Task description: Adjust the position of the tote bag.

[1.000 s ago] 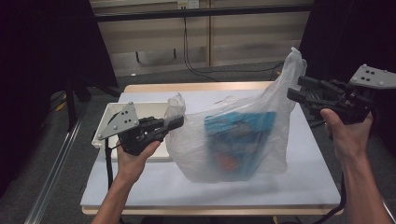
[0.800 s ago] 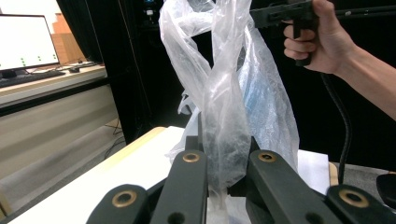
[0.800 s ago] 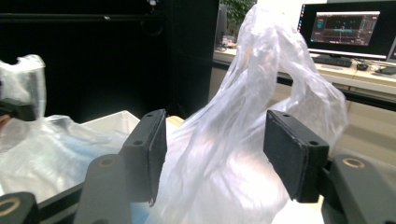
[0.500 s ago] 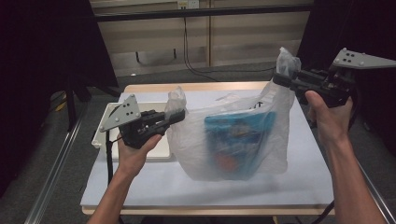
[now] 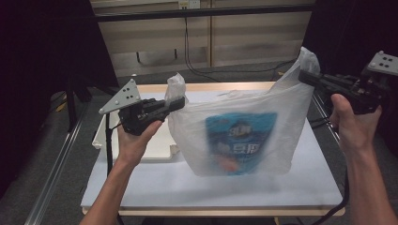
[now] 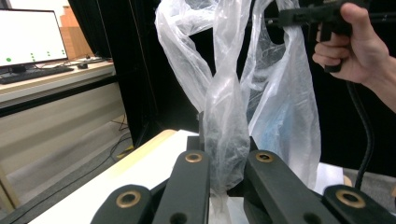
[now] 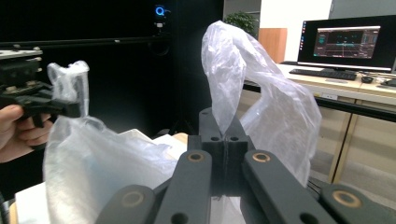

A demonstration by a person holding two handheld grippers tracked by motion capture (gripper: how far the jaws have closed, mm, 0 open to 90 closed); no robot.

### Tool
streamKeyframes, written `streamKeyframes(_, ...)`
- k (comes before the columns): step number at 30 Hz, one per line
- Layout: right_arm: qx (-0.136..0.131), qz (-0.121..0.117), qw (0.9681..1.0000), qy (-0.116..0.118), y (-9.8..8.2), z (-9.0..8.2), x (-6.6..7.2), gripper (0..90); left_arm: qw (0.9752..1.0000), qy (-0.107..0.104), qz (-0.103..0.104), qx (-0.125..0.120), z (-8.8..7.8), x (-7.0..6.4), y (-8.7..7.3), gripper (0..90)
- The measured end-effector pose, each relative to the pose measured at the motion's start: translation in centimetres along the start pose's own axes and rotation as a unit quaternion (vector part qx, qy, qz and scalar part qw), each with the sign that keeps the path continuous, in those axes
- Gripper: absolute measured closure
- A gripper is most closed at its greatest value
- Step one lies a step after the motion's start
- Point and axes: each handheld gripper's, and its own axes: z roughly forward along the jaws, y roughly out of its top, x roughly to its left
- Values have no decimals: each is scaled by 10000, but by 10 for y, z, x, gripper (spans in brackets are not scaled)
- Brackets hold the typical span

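Reaching in from the bottom of the high view, both forearms angle up and outward, each hand wrapped around a gripper handle. The left gripper (image 5: pixel 174 104) points toward the right one, its jaws pinching one handle of the clear plastic bag (image 5: pixel 244 136). The right gripper (image 5: pixel 307 77) is held higher and points back toward the left, its jaws pressed together on the bag's other handle. Between the two grippers the bag hangs stretched, sagging below both, its bottom about at the white table (image 5: pixel 141 183); a blue packet (image 5: pixel 239 140) shows through its side, blurred. Below the left gripper lies a white tray (image 5: pixel 159 147).

From the left gripper view, the twisted handle rises out of the jaws, with the other hand (image 6: pixel 359 46) above and beyond. From the right gripper view, the second handle (image 7: pixel 233 70) balloons upward just past the closed jaws, and a monitor (image 7: pixel 345 42) stands on a desk behind.
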Motion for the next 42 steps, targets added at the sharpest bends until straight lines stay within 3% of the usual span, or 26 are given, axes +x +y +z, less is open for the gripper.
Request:
streamKeyframes(4, -11, -128, 9999, -78, 0, -10, 5, 900, 10000, -44, 65, -43, 2, -4, 7, 895)
streamKeyframes(11, 11, -125, 9998, -156, -8, -25, 9, 900, 9998, -126, 171, -51, 0, -18, 9, 895)
streamKeyframes(16, 9, -102, 9999, -97, -24, -30, 13, 900, 9997, -131, 176, 85, 0, -20, 0, 895)
streamKeyframes(21, 147, -149, 9997, -81, -36, -25, 15, 900, 9995, 13, 206, 227, 4, -15, -8, 894)
streamKeyframes(23, 208, -164, 9996, -76, -39, -23, 14, 900, 9997, 30, 116, 228, 5, -14, -13, 895)
streamKeyframes(34, 251, -279, 9993, -19, -54, -31, 19, 900, 9988, -184, 261, 363, -3, -31, -26, 894)
streamKeyframes(42, 293, -96, 9995, -54, -77, -29, 14, 900, 9985, -160, 166, 496, 4, -28, -41, 895)
